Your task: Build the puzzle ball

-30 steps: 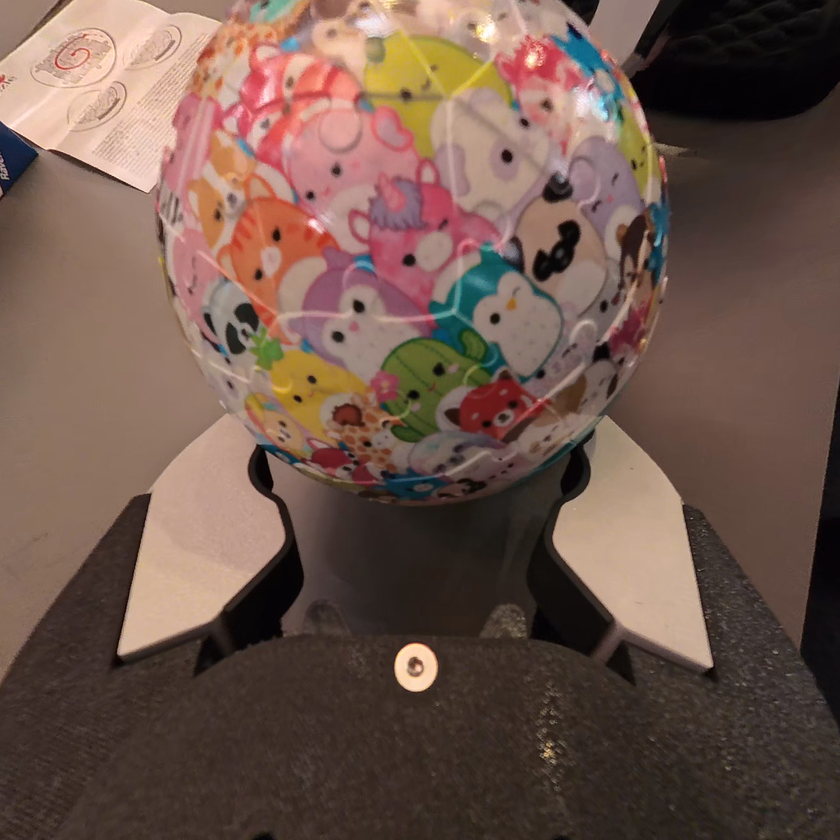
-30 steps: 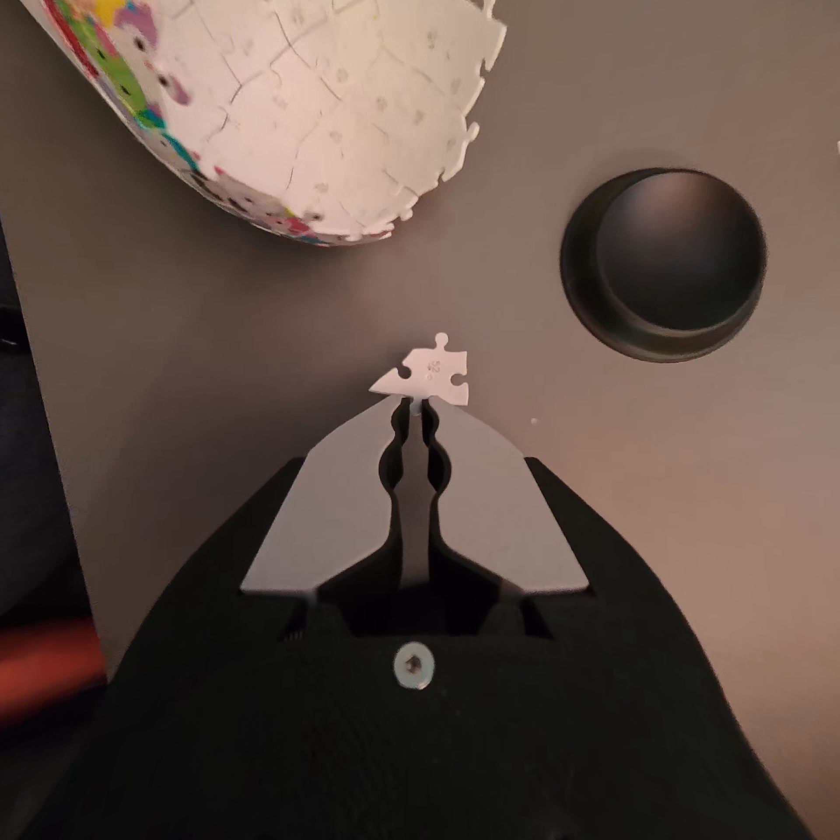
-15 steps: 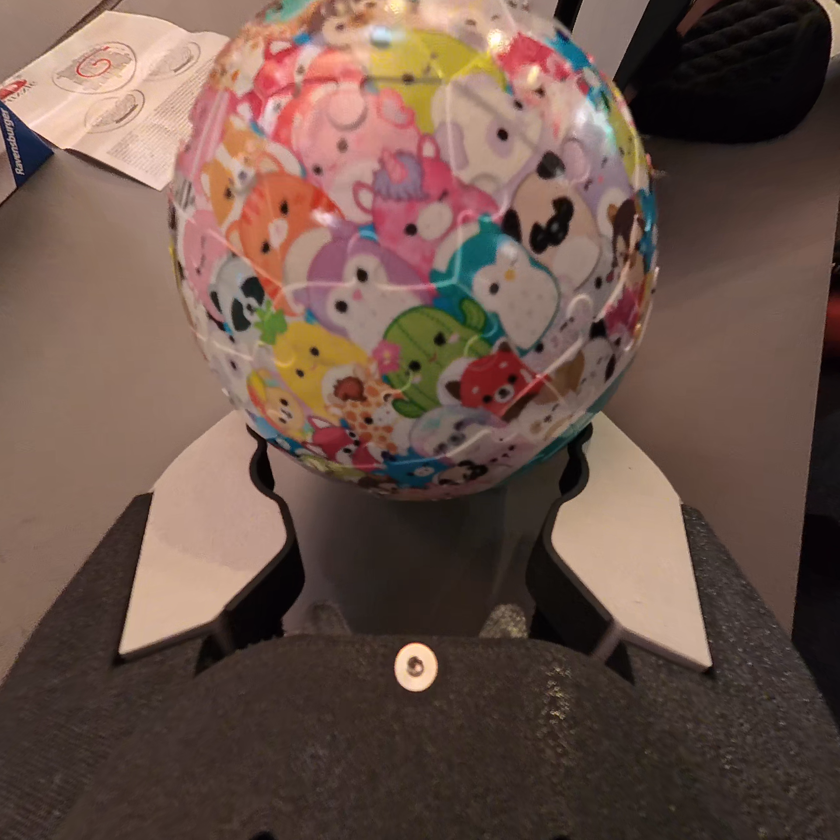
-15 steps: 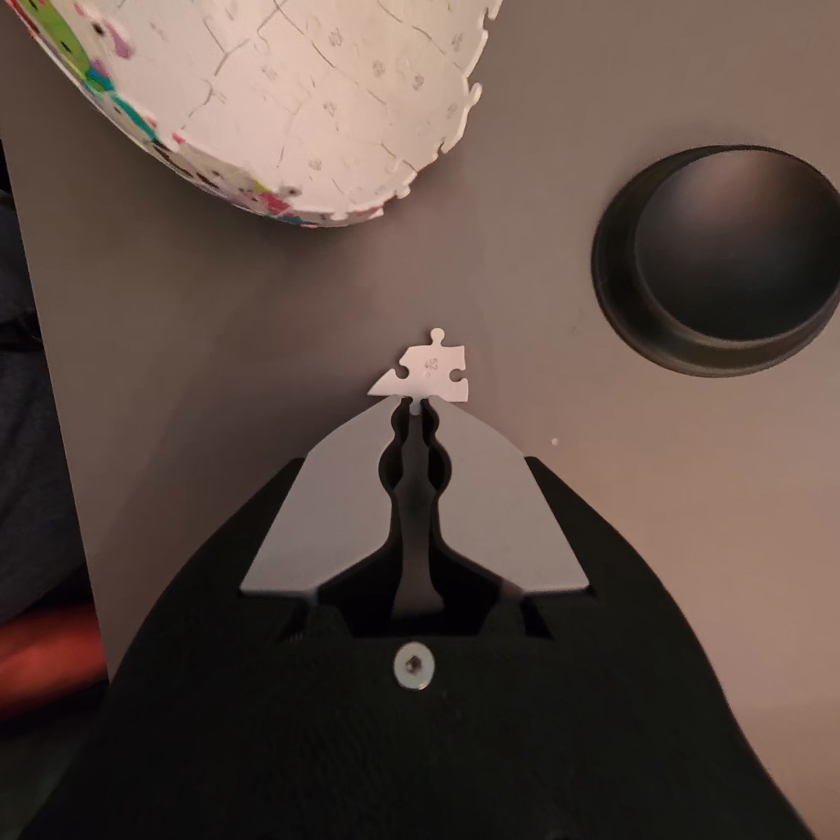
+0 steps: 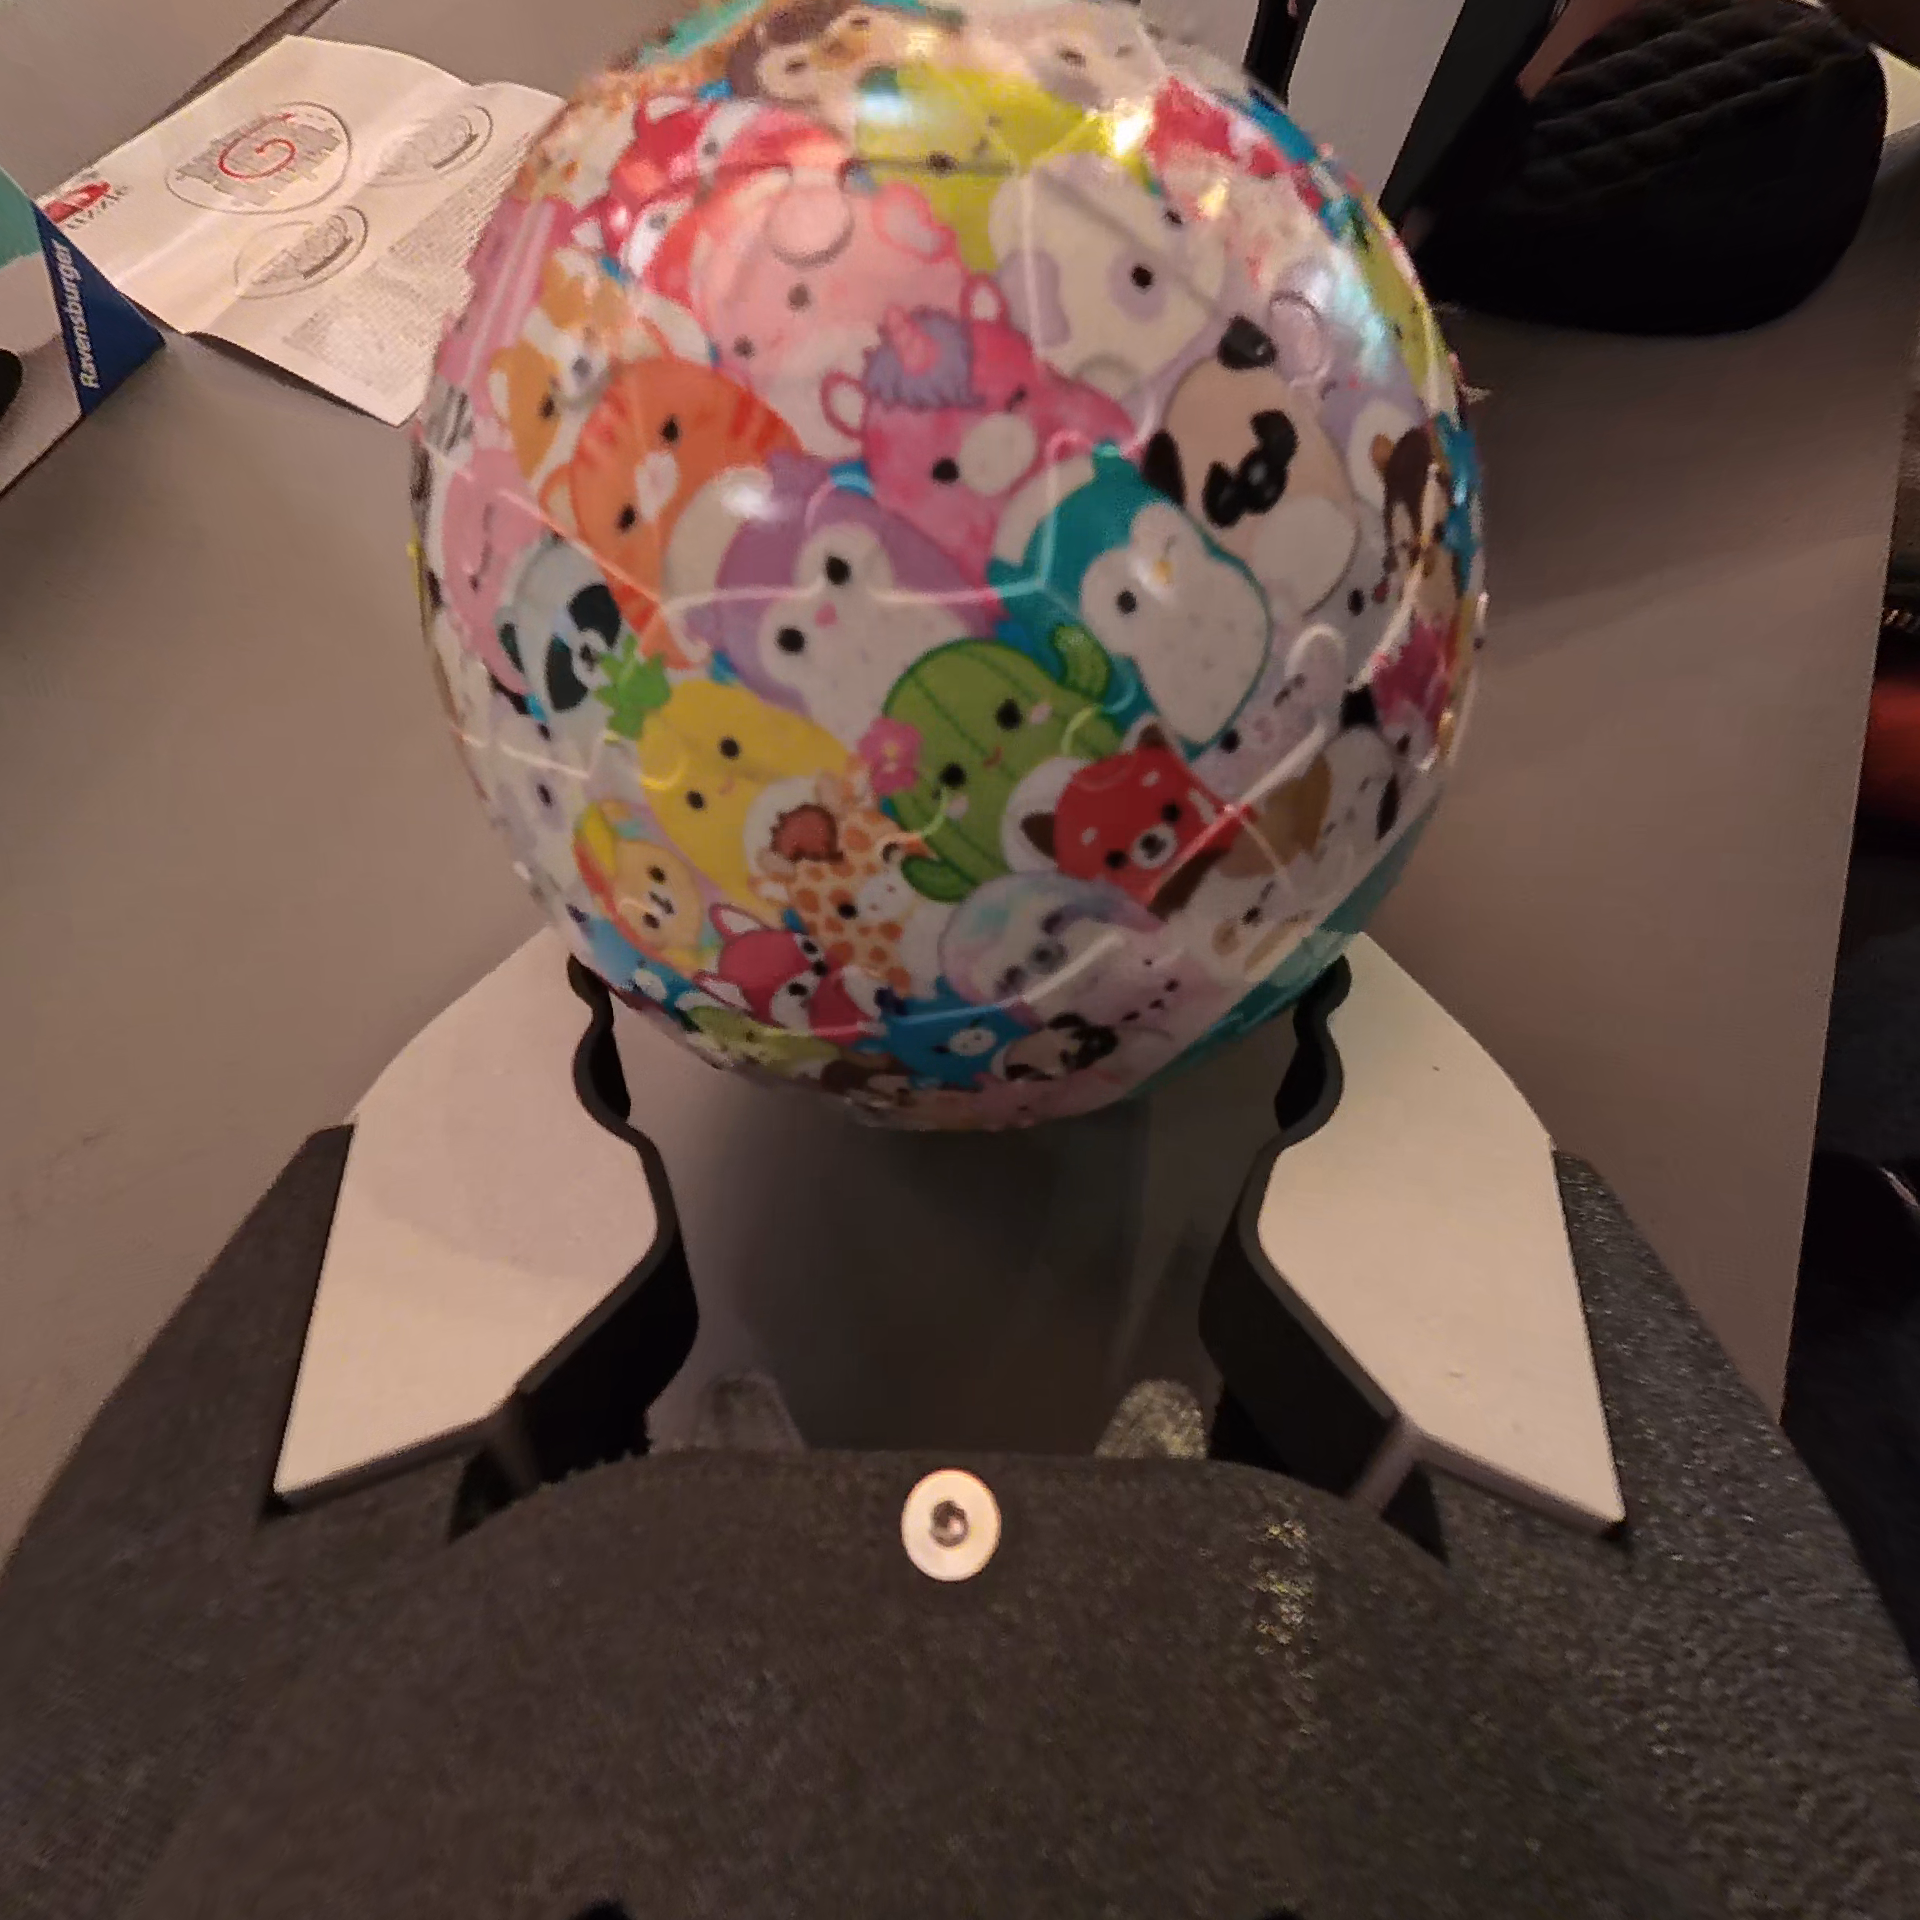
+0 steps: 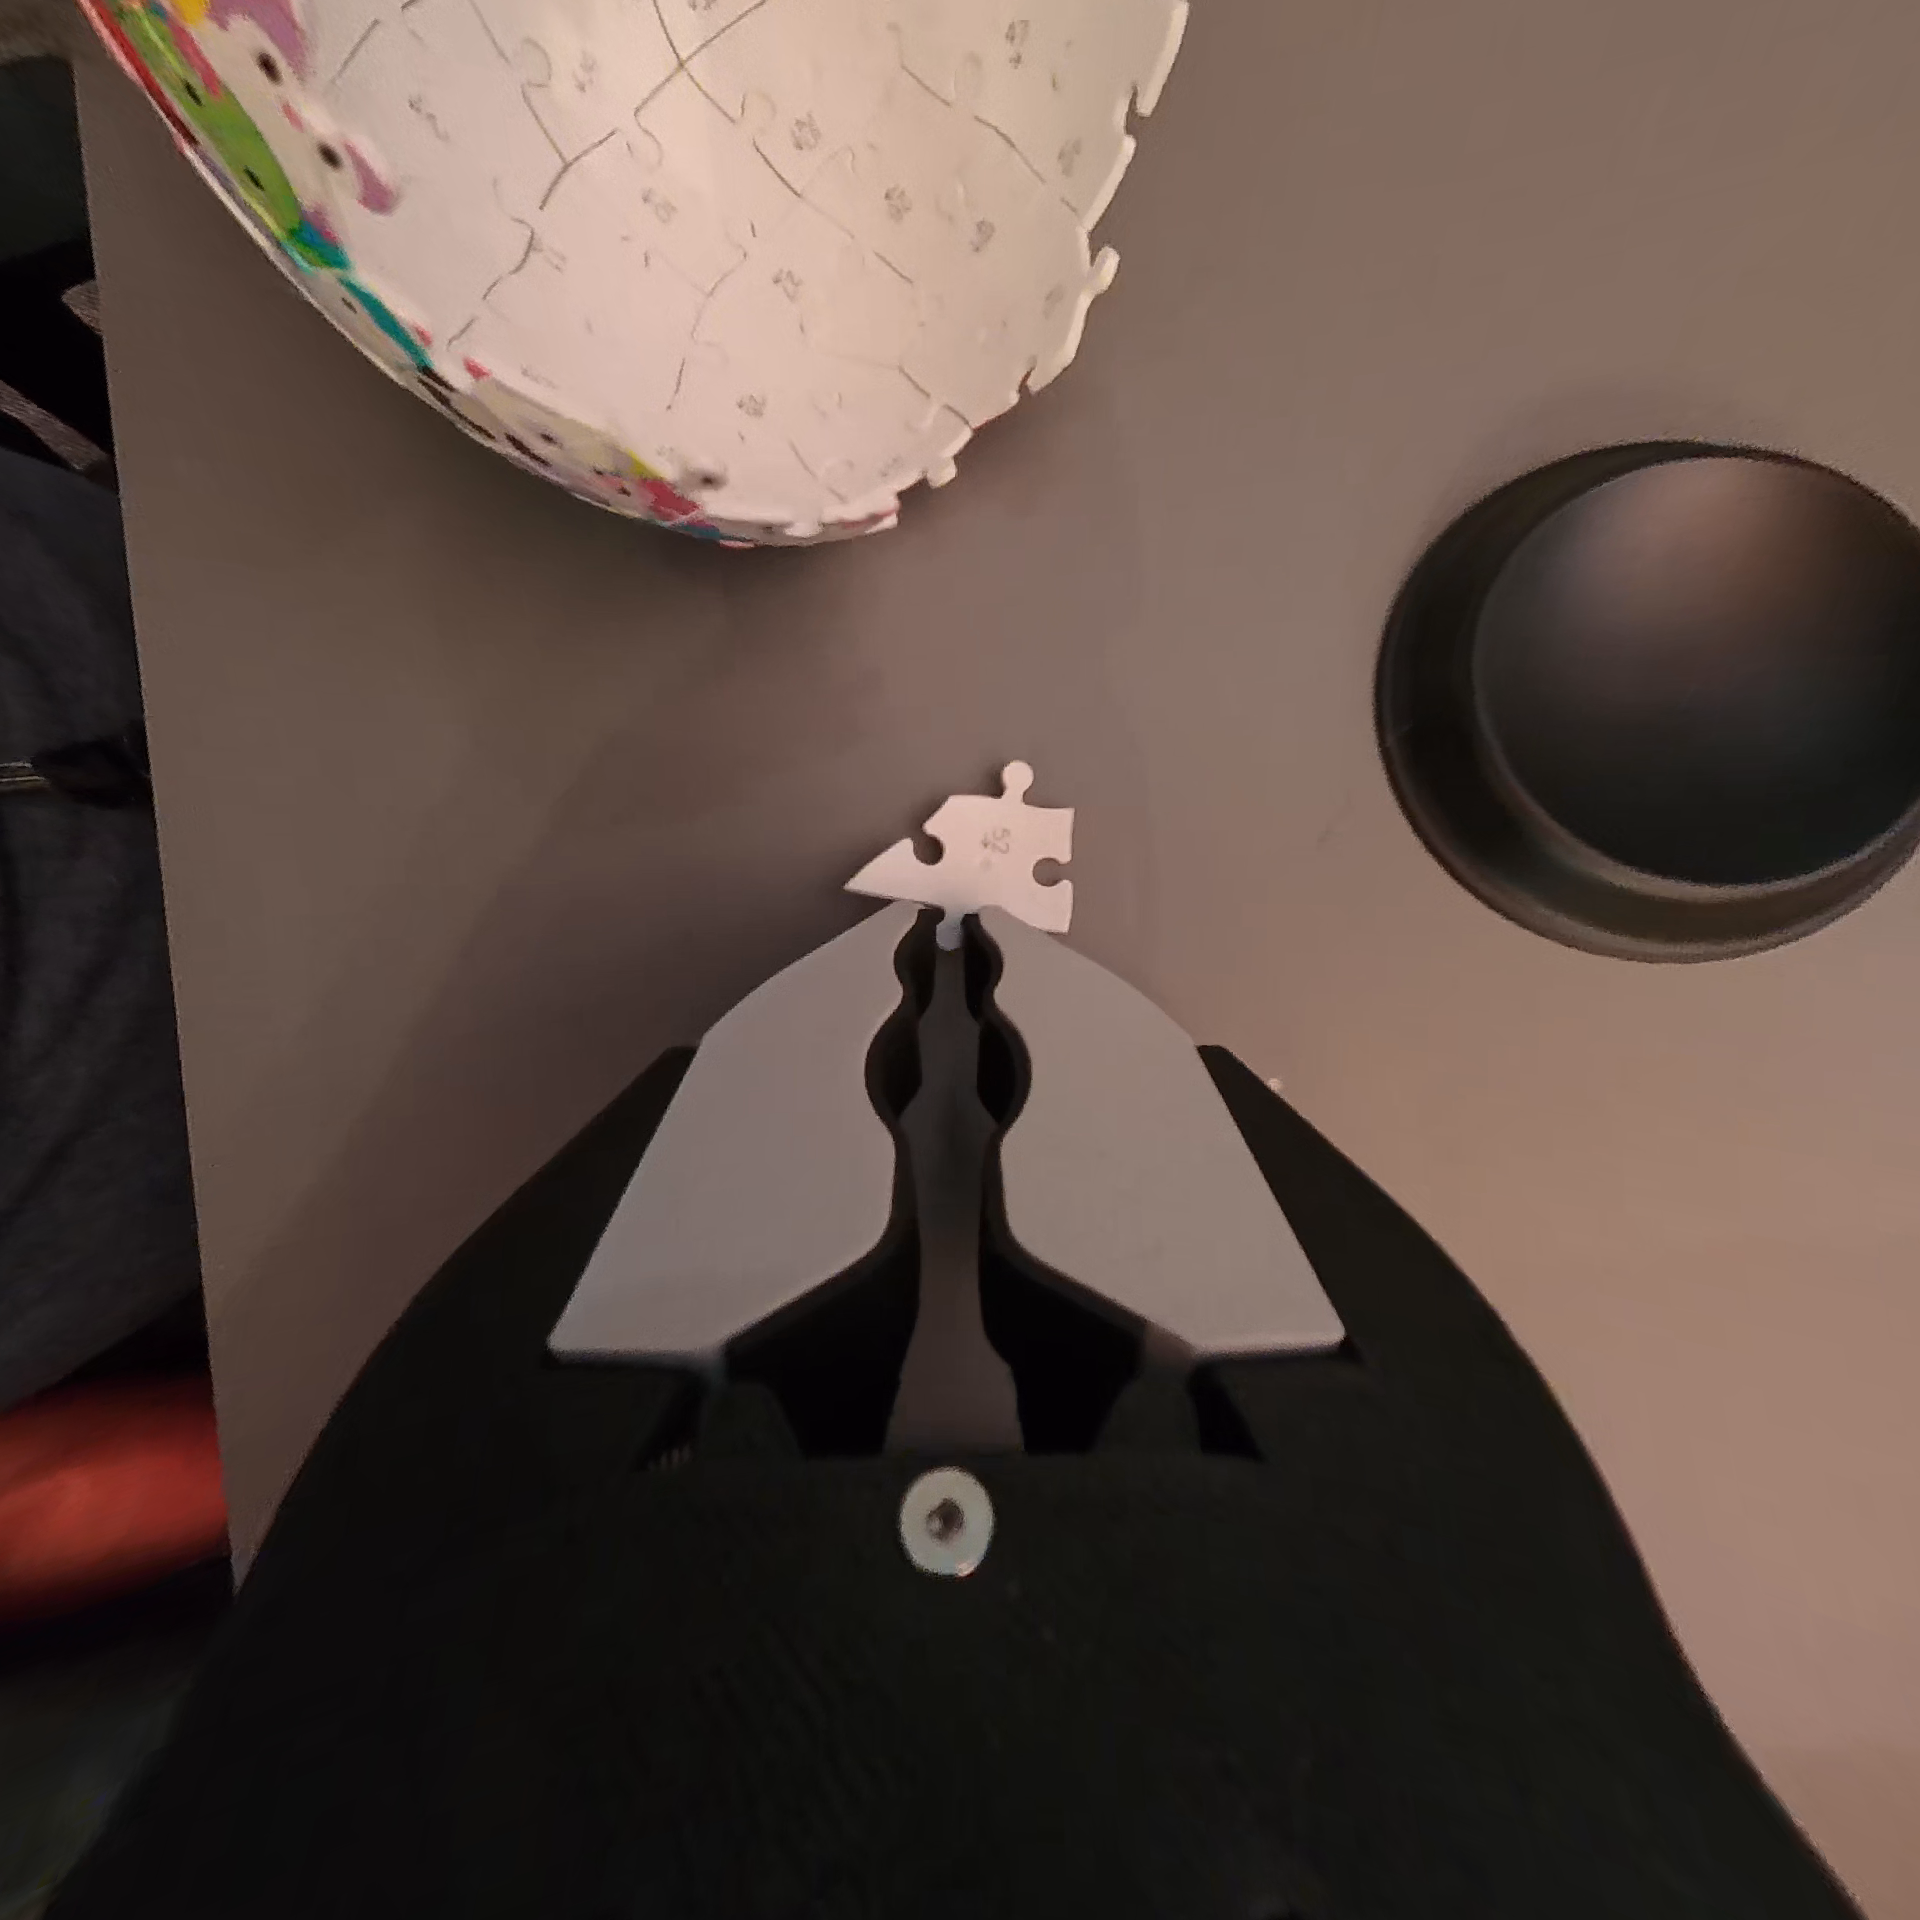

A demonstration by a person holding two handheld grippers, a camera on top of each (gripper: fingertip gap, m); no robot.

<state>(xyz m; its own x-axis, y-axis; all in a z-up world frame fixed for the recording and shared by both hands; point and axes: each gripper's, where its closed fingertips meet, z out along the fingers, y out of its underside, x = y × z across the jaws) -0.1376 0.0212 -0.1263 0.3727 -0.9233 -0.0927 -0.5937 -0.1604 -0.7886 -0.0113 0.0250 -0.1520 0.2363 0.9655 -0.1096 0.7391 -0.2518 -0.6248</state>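
puzzle ball (image 5: pixel 935 582): outside multicoloured cartoon animals, inside (image 6: pixel 727 239) plain white | puzzle piece (image 6: pixel 971 850): white | bench (image 6: pixel 1351 260): grey | stand (image 6: pixel 1662 696): black | leaflet (image 5: pixel 281 208): white, red spiral

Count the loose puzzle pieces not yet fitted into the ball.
1. A single white-backed piece is pinched at the tip of the right tongs, above the grey table, below the ball's open rim. Others may lie outside both views.

A plain grey table (image 5: pixel 187 831) fills both views under warm, dim light. Its straight edge runs down the right of the left wrist view, with a dark padded seat (image 5: pixel 1662 156) behind at upper right.
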